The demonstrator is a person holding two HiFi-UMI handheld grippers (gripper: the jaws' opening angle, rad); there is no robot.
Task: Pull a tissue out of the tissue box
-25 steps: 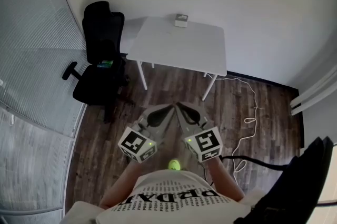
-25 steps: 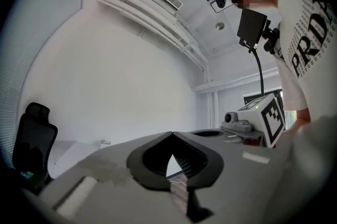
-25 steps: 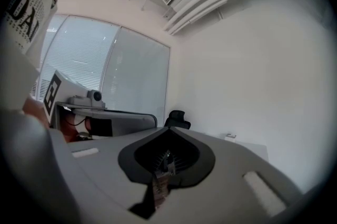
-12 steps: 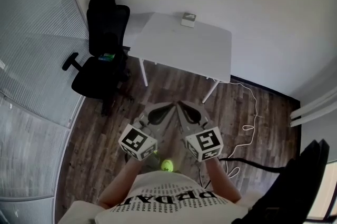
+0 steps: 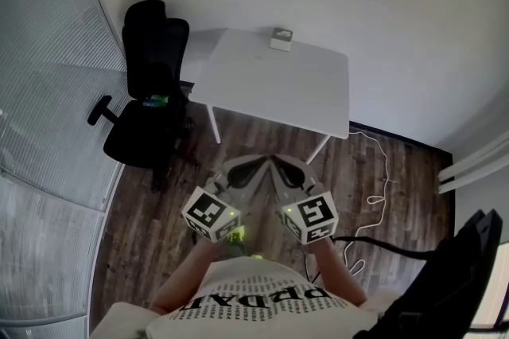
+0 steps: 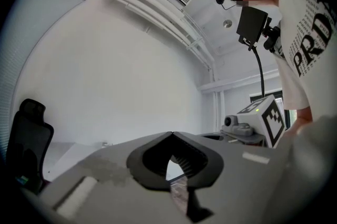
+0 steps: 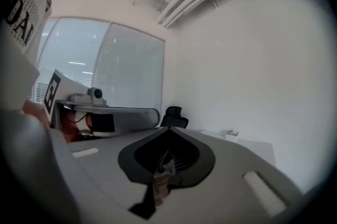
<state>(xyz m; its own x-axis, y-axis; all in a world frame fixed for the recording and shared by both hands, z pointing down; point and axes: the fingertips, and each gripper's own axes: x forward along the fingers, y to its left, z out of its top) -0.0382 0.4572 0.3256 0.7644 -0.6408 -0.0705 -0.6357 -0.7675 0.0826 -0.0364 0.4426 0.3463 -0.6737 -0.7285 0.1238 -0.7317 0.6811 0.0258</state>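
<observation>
Left gripper (image 5: 253, 162) and right gripper (image 5: 278, 162) both clenched, empty; box (image 5: 280, 37) sits at the worktop's (image 5: 270, 83) far edge by the wall, well apart, so I'd approach, open right early, steady box with left, pull tissue straight up.

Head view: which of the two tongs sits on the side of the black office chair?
The left tongs, at the picture's left, on the same side as the office chair. The right tongs lie on the side of the white cable.
</observation>
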